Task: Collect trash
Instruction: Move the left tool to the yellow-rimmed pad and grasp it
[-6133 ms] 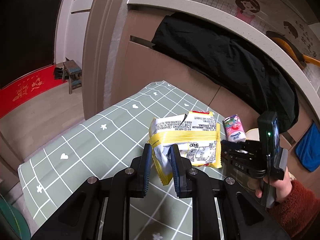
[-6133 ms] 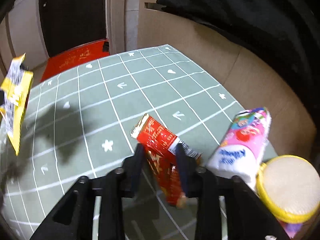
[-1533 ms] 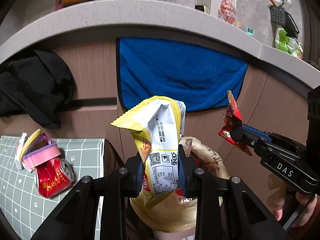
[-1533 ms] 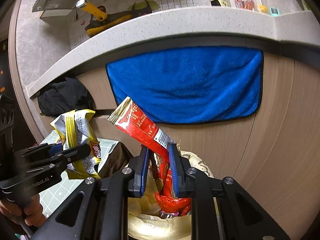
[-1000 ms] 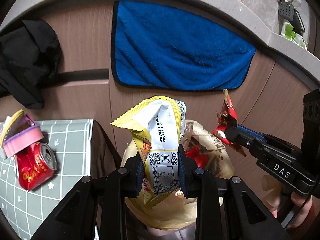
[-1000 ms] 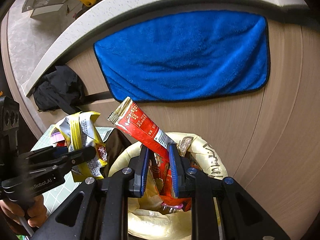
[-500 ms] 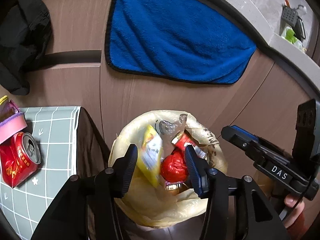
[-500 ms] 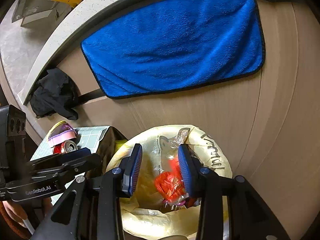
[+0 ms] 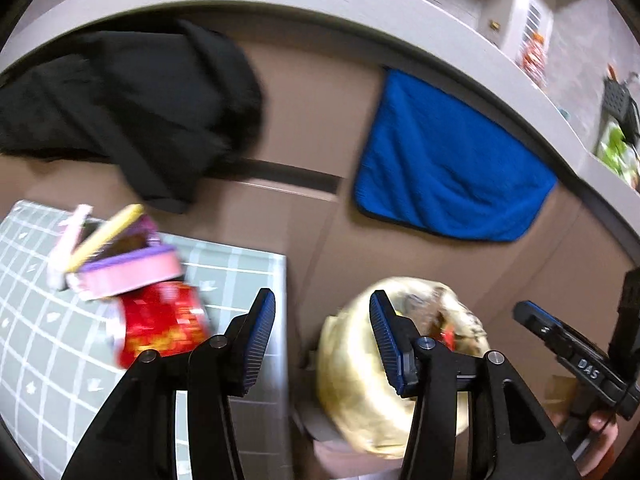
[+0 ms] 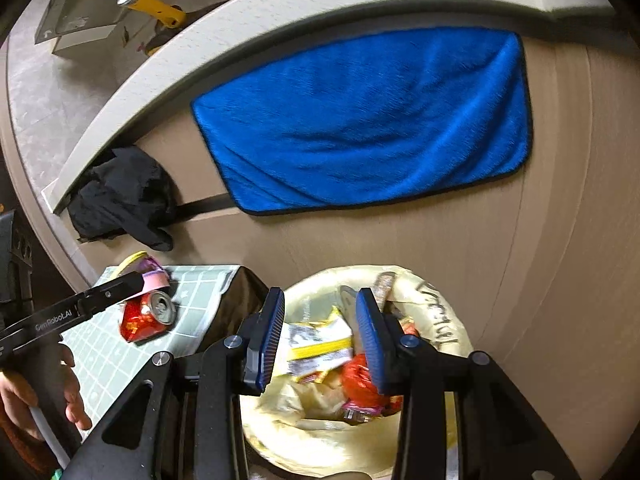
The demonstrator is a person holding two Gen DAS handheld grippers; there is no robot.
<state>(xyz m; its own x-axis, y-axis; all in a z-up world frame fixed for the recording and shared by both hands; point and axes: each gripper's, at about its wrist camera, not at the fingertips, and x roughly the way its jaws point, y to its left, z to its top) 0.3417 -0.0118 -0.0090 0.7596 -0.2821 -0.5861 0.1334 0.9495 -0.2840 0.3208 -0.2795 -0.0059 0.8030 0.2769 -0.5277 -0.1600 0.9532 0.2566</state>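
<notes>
Between the parted, empty blue pads of the right tool (image 10: pixel 320 336) lies the yellow wrapper (image 10: pixel 316 350), inside the bag-lined trash bin (image 10: pixel 440 320) below with a red wrapper (image 10: pixel 360 376). Left of it, the left tool (image 9: pixel 322 338) also gapes empty, beside a red can (image 9: pixel 160 320) on the checked bench (image 9: pixel 40 344).

Left hand-held gripper (image 9: pixel 322 336) empty, btwn red can (image 9: pixel 160 322) & bin (image 9: pixel 360 376).
</notes>
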